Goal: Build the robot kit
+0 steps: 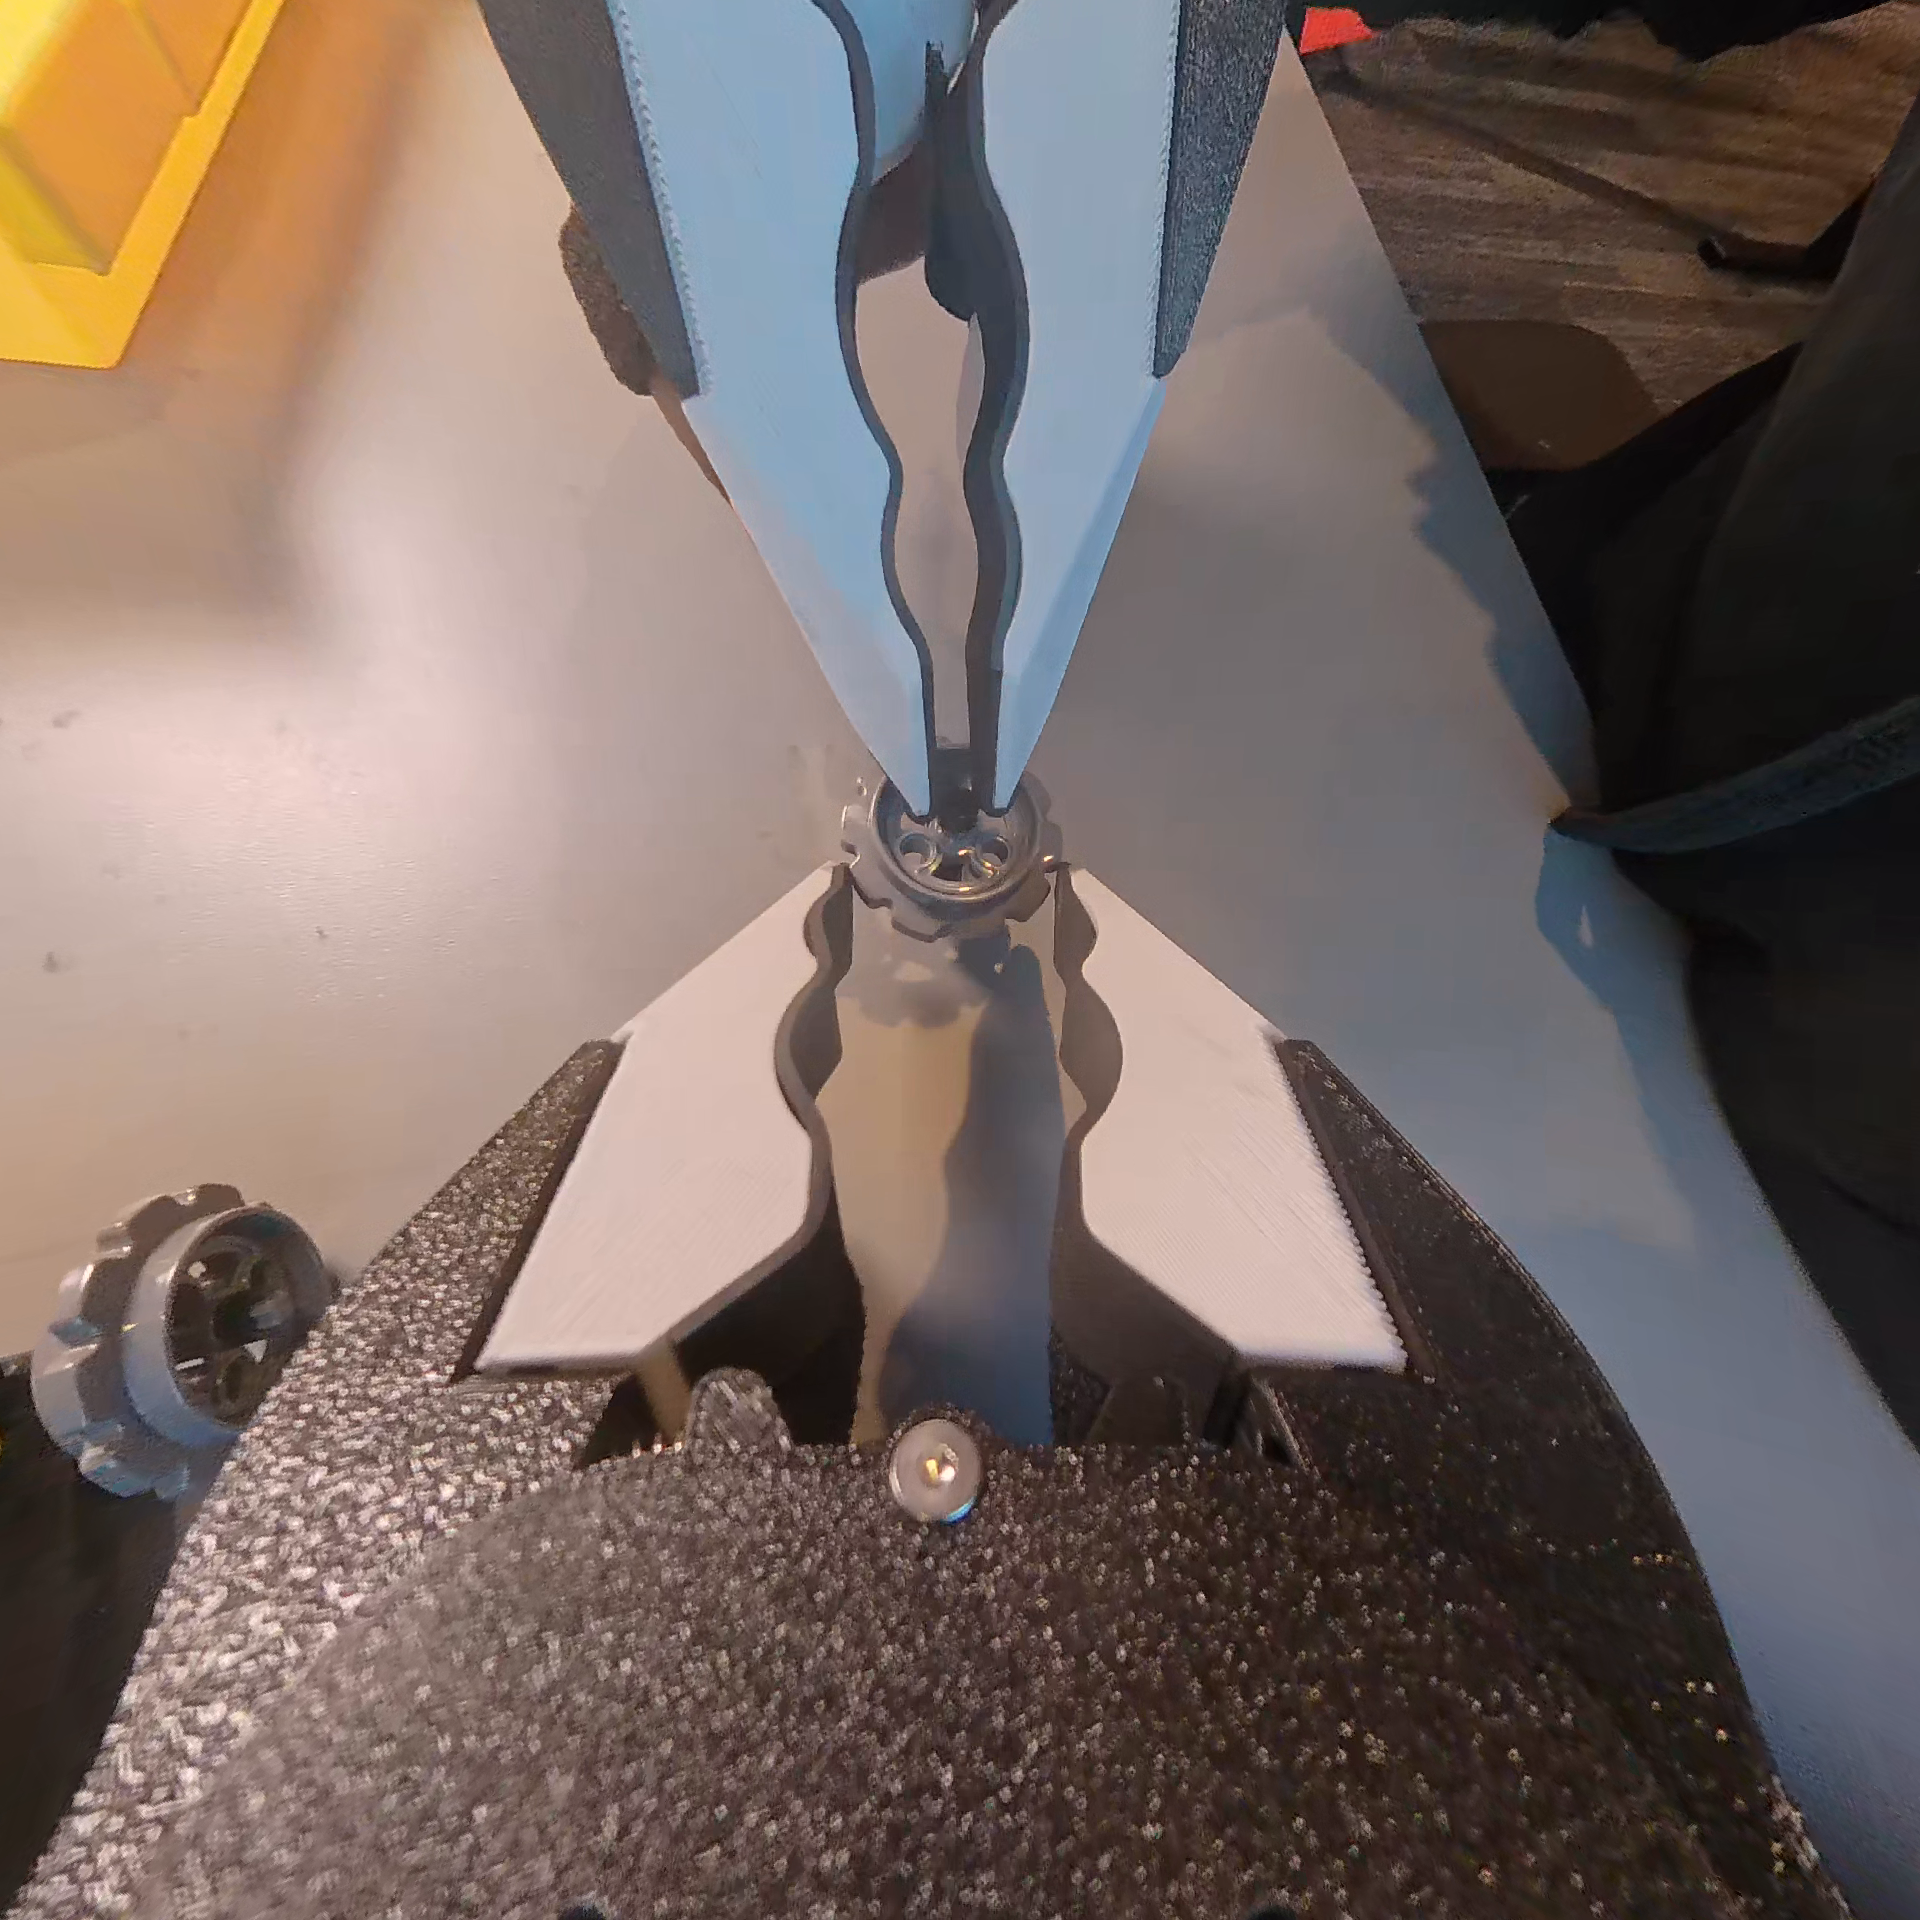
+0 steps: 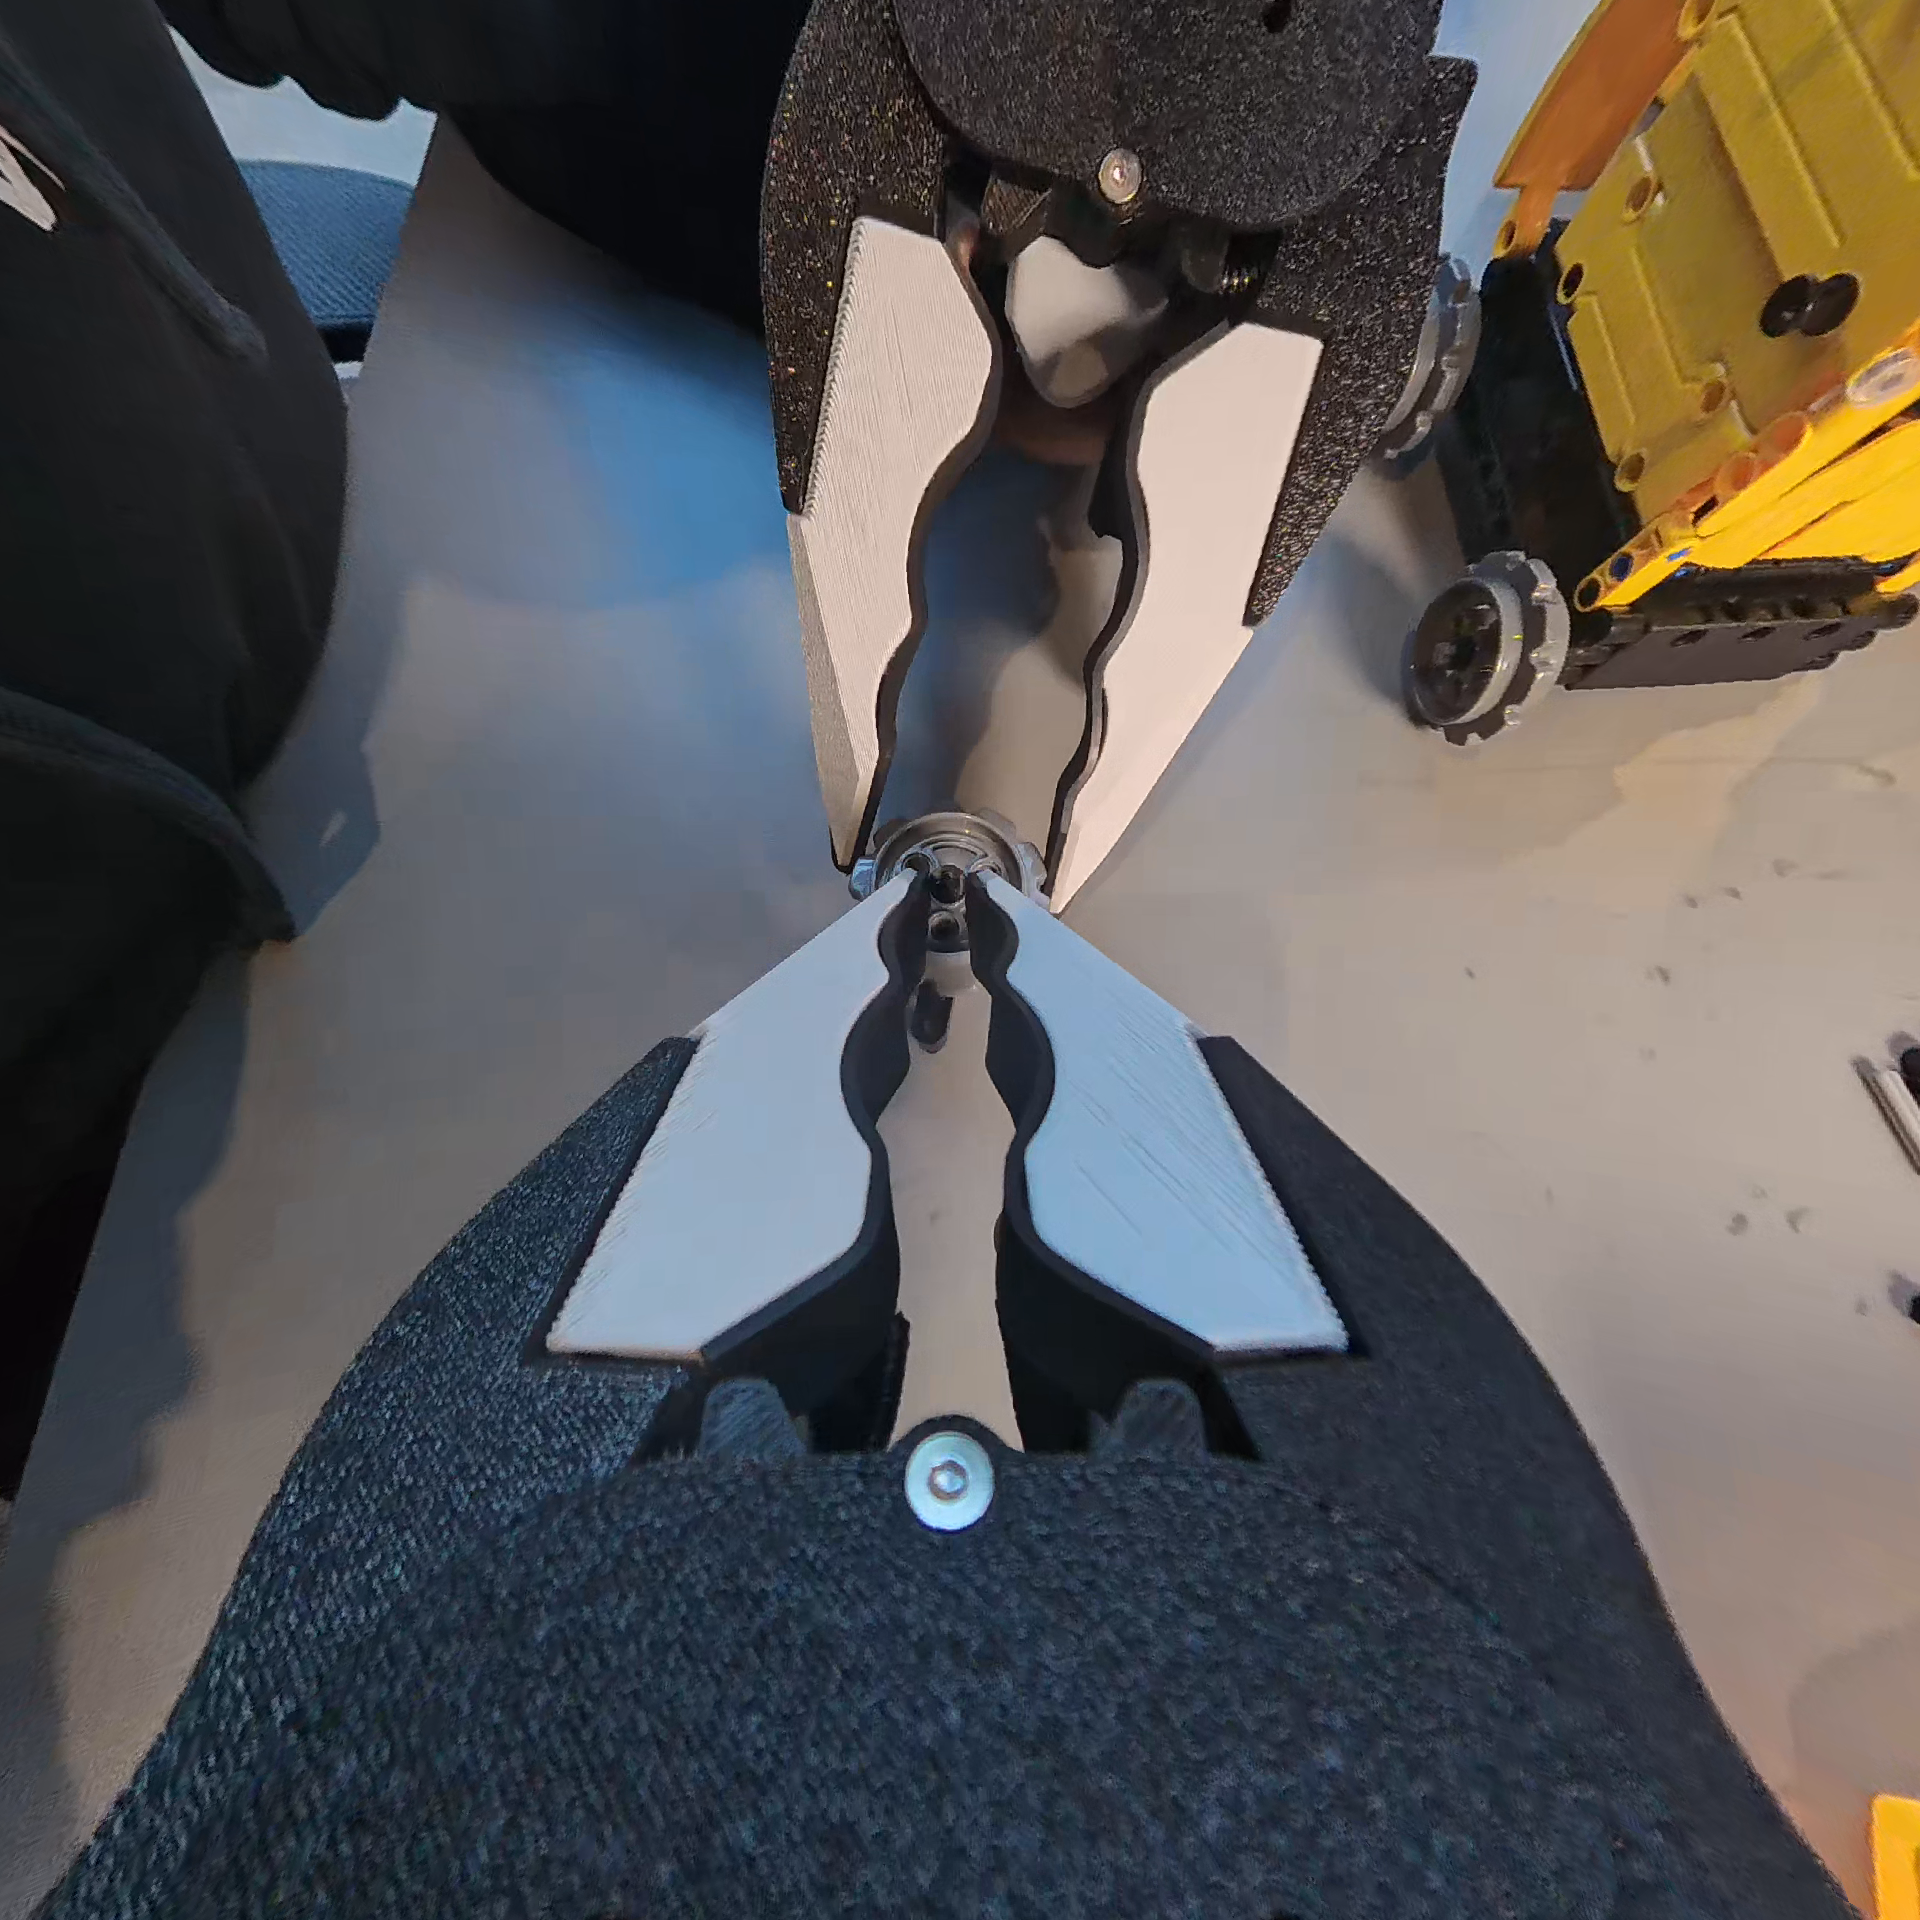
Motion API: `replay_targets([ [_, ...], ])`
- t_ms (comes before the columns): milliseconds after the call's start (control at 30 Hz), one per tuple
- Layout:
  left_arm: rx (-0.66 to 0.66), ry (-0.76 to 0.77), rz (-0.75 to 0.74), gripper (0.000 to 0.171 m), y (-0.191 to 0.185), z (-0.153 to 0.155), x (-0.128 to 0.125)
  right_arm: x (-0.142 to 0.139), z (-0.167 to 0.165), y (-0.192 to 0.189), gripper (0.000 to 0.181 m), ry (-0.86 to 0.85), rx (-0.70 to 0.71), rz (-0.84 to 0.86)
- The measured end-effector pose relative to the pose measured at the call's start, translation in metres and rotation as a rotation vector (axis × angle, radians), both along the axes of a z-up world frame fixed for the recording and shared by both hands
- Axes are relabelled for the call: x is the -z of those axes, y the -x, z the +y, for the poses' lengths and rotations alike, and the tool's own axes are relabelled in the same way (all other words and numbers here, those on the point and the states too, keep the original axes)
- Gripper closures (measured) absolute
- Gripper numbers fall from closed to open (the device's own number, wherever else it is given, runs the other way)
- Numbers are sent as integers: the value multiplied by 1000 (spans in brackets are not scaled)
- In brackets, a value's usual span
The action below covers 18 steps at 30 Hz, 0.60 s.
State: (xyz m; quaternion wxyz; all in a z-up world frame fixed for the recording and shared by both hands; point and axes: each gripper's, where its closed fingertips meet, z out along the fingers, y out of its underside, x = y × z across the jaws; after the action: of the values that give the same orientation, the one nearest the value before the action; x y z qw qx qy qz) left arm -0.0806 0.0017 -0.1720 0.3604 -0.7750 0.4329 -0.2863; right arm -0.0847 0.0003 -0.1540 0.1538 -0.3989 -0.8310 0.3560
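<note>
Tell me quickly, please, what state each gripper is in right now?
Left gripper: closed on the rim of the grey toothed wheel.
Right gripper: closed on a small black pin at that wheel's hub.

I am counting two grippers: my left gripper (image 1: 951,883) and my right gripper (image 2: 940,883), each with two white fingers, so four fingers in all. I am seeing three grey toothed wheels across the two views: one wheel (image 1: 951,868) sitting between the fingertips at the centre, one loose-looking wheel (image 1: 171,1340) at eight o'clock in the left wrist view, and another wheel (image 2: 1481,649) at two o'clock in the right wrist view, sitting against one yellow brick-built vehicle (image 2: 1704,343). I am counting one white table (image 1: 312,779) and one person's dark sleeve (image 2: 156,520) at nine o'clock.
</note>
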Motion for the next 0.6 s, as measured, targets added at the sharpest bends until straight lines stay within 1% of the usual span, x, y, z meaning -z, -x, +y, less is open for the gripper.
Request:
replay_targets([
  [600, 7, 30, -13, 135, -1, -2, 0, 0, -5, -3, 174, -190, -116, -48],
])
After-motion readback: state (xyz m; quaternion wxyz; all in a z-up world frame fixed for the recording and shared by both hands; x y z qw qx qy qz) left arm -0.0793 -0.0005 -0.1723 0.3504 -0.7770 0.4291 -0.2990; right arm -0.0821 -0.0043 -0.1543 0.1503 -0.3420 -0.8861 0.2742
